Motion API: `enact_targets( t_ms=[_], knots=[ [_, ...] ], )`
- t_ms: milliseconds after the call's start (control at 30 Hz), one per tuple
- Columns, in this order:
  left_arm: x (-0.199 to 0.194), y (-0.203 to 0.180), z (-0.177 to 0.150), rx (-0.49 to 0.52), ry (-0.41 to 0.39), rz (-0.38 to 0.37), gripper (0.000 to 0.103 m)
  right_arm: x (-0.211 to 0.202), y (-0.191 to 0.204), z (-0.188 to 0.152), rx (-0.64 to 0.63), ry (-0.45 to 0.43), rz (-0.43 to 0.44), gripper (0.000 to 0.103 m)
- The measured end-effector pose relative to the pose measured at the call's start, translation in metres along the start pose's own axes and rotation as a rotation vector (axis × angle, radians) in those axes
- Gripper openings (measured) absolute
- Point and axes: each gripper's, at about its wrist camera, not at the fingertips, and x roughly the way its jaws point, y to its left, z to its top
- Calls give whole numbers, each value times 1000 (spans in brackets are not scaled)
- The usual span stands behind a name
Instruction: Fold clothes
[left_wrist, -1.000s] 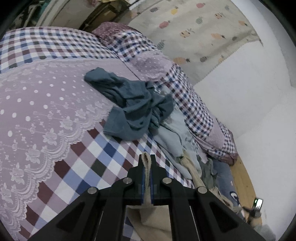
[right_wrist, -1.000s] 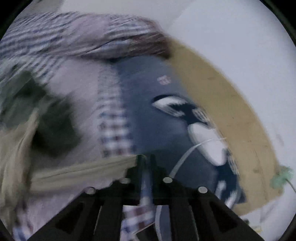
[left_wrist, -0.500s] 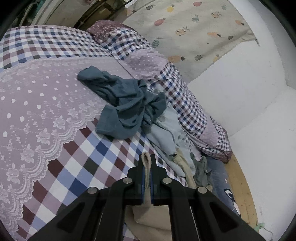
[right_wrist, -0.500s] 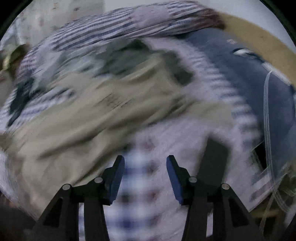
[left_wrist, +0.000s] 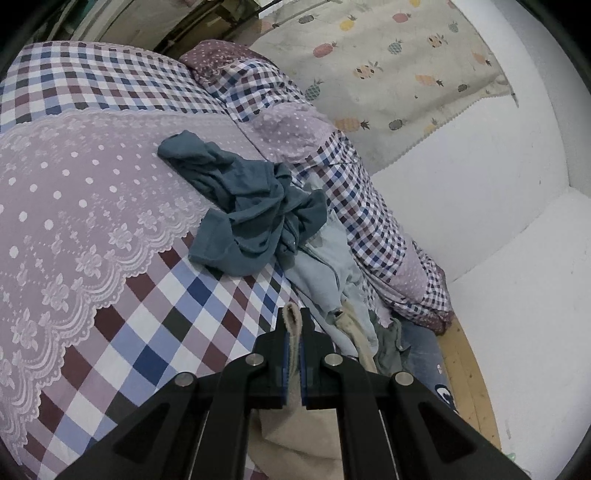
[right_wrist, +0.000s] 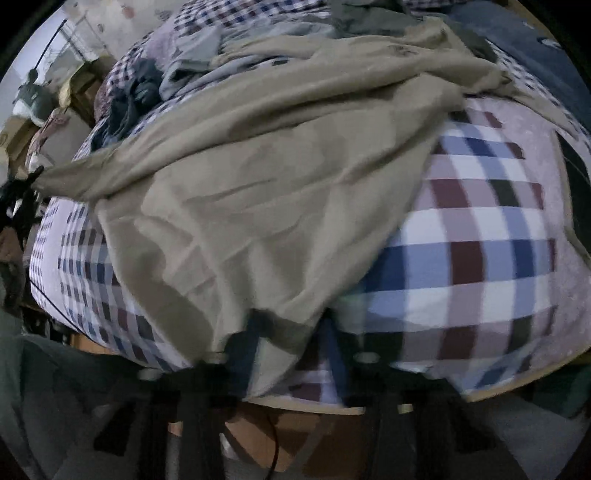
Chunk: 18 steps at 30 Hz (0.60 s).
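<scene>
Left wrist view: we find left tongs (left_wrist: 292, 354) clenched on beige garment (left_wrist: 291, 325) edge. Right tongs (right_wrist: 291, 354) blurred, low in frame; fingers look parted around garment hem, grip we cannot tell. Garment lies rumpled, spread across checked bed (right_wrist: 480, 236); teal garment (left_wrist: 251, 214) crumpled beyond. We advise: secure hem opposite left hold, draw cloth taut, flatten creases before any fold. No legible writing or labels.

A bed (left_wrist: 92, 229) with a checked and lilac lace cover filled the left of the frame. A white wall (left_wrist: 461, 206) stood at right, a pineapple-print cloth (left_wrist: 388, 66) hung upper right, and wooden flooring (left_wrist: 469, 369) showed lower right.
</scene>
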Motion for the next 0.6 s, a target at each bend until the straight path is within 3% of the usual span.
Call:
enact_targets(
  t_ms=[133,367,467,600],
  knots=[
    [-8,5,-5,-20,6,-1,2,2,8,-7,-31,7,-1,2],
    [-22,7,-23,-39,48,-26,2,-73,-60,1,11,-61,-173,2],
    [-28,2,-47,-52,118,-78,2,-105,-88,4,29,-90,-246,1],
    [-37,-23,-93,23,223,-124,2,-148,-127,8,53,-129,-344,1]
  ],
)
